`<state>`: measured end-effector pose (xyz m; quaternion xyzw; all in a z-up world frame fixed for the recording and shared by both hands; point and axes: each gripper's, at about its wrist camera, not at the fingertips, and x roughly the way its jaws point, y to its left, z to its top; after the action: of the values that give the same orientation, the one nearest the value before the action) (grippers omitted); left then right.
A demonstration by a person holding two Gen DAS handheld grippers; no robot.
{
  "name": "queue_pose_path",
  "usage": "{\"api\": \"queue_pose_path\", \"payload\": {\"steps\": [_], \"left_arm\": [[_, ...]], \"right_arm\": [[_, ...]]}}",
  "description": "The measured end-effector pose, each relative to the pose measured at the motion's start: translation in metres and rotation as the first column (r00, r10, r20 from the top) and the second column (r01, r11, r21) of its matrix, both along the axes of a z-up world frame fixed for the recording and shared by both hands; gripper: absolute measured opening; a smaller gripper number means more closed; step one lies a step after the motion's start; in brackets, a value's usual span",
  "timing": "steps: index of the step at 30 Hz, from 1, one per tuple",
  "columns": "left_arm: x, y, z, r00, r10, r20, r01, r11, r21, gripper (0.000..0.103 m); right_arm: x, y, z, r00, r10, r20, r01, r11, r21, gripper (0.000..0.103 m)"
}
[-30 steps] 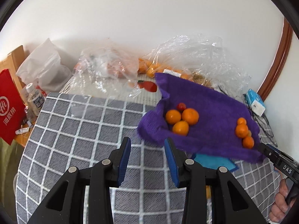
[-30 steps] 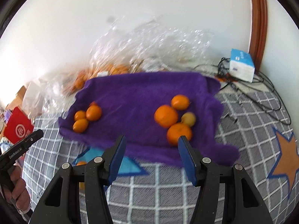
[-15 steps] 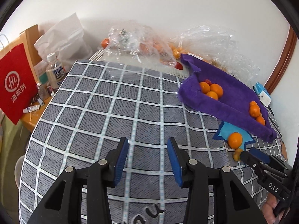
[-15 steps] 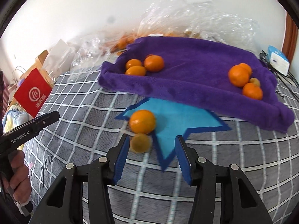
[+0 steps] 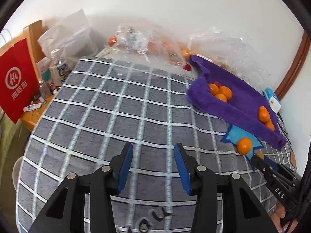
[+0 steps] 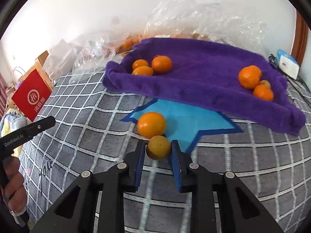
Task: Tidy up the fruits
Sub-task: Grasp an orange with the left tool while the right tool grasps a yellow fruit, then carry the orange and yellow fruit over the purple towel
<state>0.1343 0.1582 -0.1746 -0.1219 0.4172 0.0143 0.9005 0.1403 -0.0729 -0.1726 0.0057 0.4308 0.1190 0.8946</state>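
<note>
Right wrist: right gripper (image 6: 158, 147) pinches small yellowish fruit (image 6: 158, 147) btwn pads; left gripper (image 5: 153, 162) wide, empty.

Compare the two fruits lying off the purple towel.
The small fruit is duller and yellower; the big orange is bright orange. The small fruit is clearly smaller. The right gripper has its pads against the small fruit; the big orange lies free on the blue star. Both are round citrus and sit touching each other.
</note>
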Motion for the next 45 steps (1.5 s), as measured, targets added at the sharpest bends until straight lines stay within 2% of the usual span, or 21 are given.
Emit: {"api": "queue_pose_path", "payload": {"steps": [4, 8, 10, 14, 21, 28, 33, 38, 45], "left_arm": [[0.004, -0.035, -0.003, 0.998, -0.07, 0.0, 0.07, 0.998, 0.009, 0.042], [0.01, -0.07, -0.007, 0.992, -0.127, -0.011, 0.127, 0.992, -0.007, 0.042], [0.013, -0.087, -0.008, 0.988, -0.155, -0.006, 0.154, 0.988, -0.01, 0.048], [0.019, -0.117, -0.008, 0.98, -0.2, 0.003, 0.2, 0.98, 0.006, 0.051], [0.04, -0.147, -0.02, 0.976, -0.215, -0.045, 0.215, 0.976, 0.014, 0.051], [0.051, -0.164, -0.023, 0.979, -0.203, -0.026, 0.204, 0.977, 0.067, 0.05], [0.055, -0.16, -0.022, 0.981, -0.192, -0.016, 0.192, 0.981, 0.034, 0.033], [0.055, -0.158, -0.022, 0.982, -0.189, -0.013, 0.189, 0.982, 0.02, 0.032], [0.04, -0.138, -0.012, 0.988, -0.157, 0.002, 0.157, 0.987, -0.013, 0.032]], "right_arm": [[-0.007, -0.032, 0.006, 0.998, -0.046, 0.045, 0.048, 0.998, -0.049, 0.027], [-0.009, -0.074, 0.004, 0.993, -0.106, 0.044, 0.108, 0.993, -0.053, 0.027], [-0.01, -0.092, 0.003, 0.989, -0.138, 0.044, 0.14, 0.989, -0.053, 0.027], [-0.011, -0.131, -0.002, 0.978, -0.202, 0.045, 0.204, 0.978, -0.036, 0.027], [-0.007, -0.173, -0.012, 0.964, -0.266, 0.02, 0.265, 0.964, 0.019, 0.027], [-0.007, -0.182, -0.015, 0.965, -0.26, 0.019, 0.259, 0.965, 0.04, 0.027], [-0.007, -0.178, -0.015, 0.969, -0.245, 0.025, 0.245, 0.969, 0.023, 0.027], [-0.008, -0.166, -0.015, 0.973, -0.228, 0.044, 0.229, 0.973, -0.04, 0.027], [-0.008, -0.167, -0.016, 0.974, -0.224, 0.043, 0.225, 0.974, -0.039, 0.027]]}}
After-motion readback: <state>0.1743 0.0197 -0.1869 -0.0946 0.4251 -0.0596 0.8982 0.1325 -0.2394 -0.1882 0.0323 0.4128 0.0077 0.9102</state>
